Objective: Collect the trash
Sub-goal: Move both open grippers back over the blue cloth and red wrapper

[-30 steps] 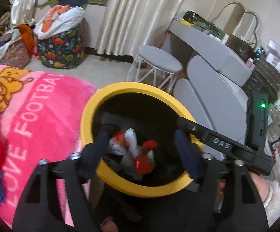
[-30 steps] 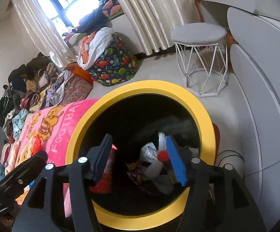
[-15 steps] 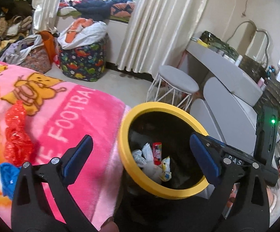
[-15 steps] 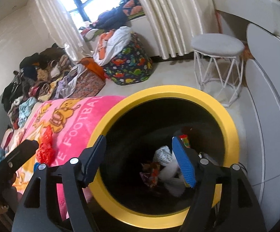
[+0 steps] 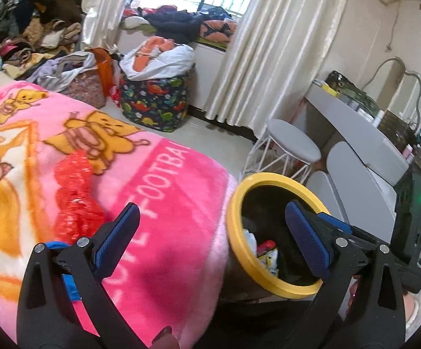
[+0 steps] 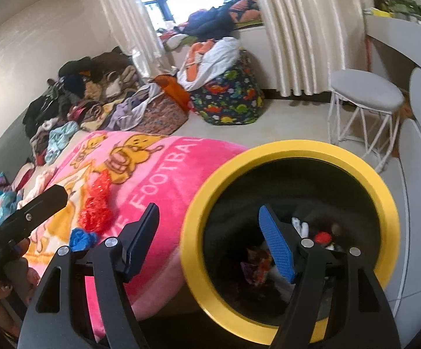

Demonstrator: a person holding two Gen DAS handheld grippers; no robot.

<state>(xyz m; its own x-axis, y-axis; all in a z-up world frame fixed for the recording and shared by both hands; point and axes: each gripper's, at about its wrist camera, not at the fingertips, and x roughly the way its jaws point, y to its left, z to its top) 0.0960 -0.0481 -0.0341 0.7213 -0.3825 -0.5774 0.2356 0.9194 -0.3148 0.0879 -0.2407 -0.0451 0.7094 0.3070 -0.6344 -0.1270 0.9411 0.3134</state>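
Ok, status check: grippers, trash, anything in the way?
Left gripper open, empty. Right gripper open, empty. Red wrapper and blue scrap on pink blanket; yellow-rimmed bin alongside. Path clear.

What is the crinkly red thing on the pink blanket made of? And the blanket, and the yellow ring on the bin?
The red wrapper looks like thin shiny plastic film: it is crumpled and glints. The pink blanket seems to be soft fleece, matte and fuzzy, with printed cartoon bears. The bin's yellow rim looks like smooth hard plastic with an even, slightly glossy surface.
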